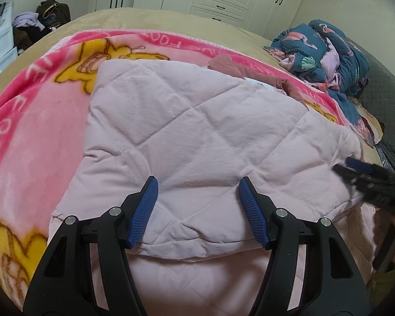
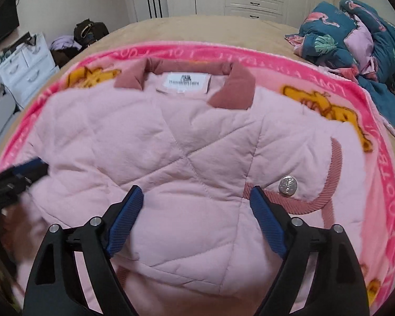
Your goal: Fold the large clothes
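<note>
Jacket (image 2: 171, 142): pink, quilted, flat on blanket (image 2: 381, 184), collar (image 2: 231, 89) at far side, label up; spread out so that panels fold over cleanly.
Fold so far: one quilted panel (image 1: 197, 131) already laid over the body, near edge ending just past the left pads; probably a side or sleeve turned in to make a narrower shape.
Left gripper (image 1: 197, 210): jaws spread, no cloth pinched between them; low over folded panel, maybe to press it flat, contact not clear.
Right gripper (image 2: 194, 218): jaws wide apart, nothing held; over middle of jacket, pointing down toward the quilting.
Grippers together: near each other, each seen blurred at edge of other's view; one on each side so that wide cloth can be lifted evenly.
Snap button (image 2: 288, 184): silver, on front with ribbed trim (image 2: 337, 158), right of right gripper; shows this side not yet folded in.
Blanket: pink with yellow figures, under jacket on bed (image 2: 223, 29); gives clean, soft working place.
Quilt (image 2: 355, 39): blue, bundled at far right corner, well apart, out of the way.
Next need, as judgement: fresh grip on unfolded right side or hem.
Risk: puffy filling can spring open again.
</note>
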`<state>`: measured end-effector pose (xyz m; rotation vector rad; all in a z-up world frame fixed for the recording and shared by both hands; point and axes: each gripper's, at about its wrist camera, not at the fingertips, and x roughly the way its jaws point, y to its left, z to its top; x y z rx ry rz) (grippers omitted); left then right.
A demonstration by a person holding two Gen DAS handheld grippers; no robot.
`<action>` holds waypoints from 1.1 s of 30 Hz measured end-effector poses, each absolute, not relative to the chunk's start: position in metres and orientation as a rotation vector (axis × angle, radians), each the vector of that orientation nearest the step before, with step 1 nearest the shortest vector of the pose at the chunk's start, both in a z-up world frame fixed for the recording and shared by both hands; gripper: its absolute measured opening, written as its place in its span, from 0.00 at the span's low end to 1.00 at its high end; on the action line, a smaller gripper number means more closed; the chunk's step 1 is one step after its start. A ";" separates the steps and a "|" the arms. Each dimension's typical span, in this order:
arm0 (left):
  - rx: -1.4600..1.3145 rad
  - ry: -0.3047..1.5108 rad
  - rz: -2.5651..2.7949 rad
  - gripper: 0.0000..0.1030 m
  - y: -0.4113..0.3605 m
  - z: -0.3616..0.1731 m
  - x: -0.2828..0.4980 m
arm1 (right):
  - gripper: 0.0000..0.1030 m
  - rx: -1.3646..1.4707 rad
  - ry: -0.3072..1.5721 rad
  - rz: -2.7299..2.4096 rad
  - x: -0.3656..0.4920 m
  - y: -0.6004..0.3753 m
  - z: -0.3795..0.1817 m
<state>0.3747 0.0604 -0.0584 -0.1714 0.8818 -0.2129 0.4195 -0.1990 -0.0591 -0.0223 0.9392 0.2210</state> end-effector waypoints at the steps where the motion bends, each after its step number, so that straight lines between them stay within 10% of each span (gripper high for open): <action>1: -0.171 0.881 -0.212 0.55 0.061 -0.058 0.374 | 0.82 -0.020 0.937 0.218 0.420 -0.199 -0.065; 10: -0.156 0.879 -0.211 0.55 0.059 -0.056 0.374 | 0.83 0.022 0.906 0.174 0.408 -0.200 -0.073; 22: -0.173 0.899 -0.254 0.90 0.052 -0.042 0.366 | 0.96 0.172 0.860 0.205 0.366 -0.211 -0.036; 33: -0.092 0.902 -0.214 0.91 0.044 -0.027 0.354 | 0.96 0.240 0.840 0.198 0.341 -0.224 -0.022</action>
